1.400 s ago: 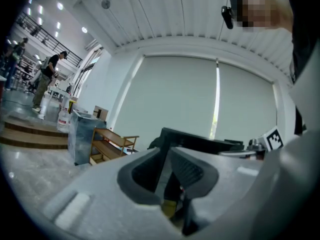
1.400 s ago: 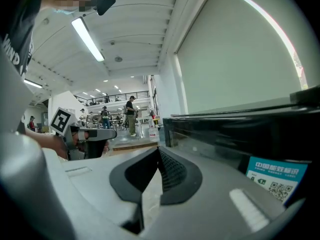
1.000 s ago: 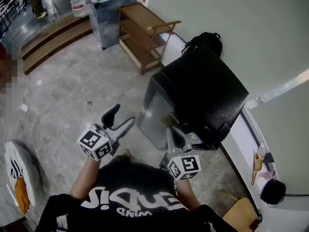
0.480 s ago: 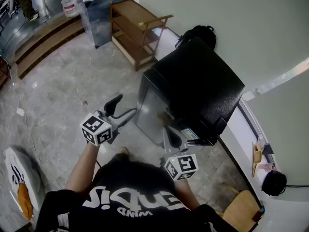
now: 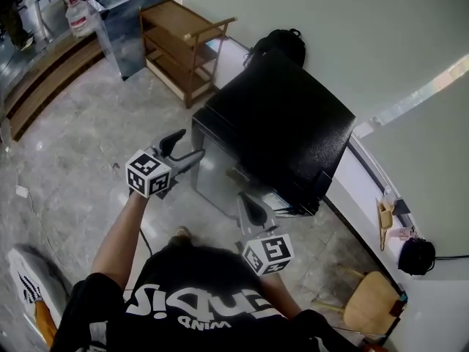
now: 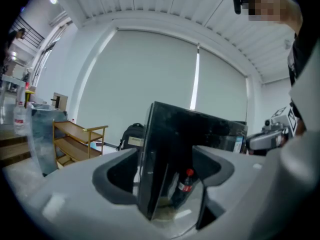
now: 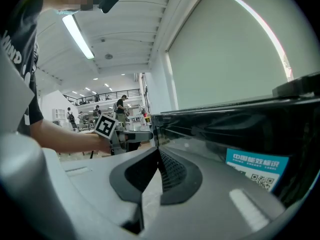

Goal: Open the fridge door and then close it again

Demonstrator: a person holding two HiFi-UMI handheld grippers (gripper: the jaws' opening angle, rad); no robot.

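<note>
Hovering level, the left claw [image 5: 187,147] [image 6: 165,169] has its jaws spread wide with nothing gripped. The fridge [image 5: 286,130] [image 6: 170,134] stands right ahead of it, front corner lined up between the jaws, and a red-capped bottle [image 6: 185,184] shows through the glass just beyond the tips. The right claw [image 5: 248,196] [image 7: 157,154] is pinched narrow and empty. The fridge's dark side runs along its right, a blue sticker [image 7: 256,166] close by.
</note>
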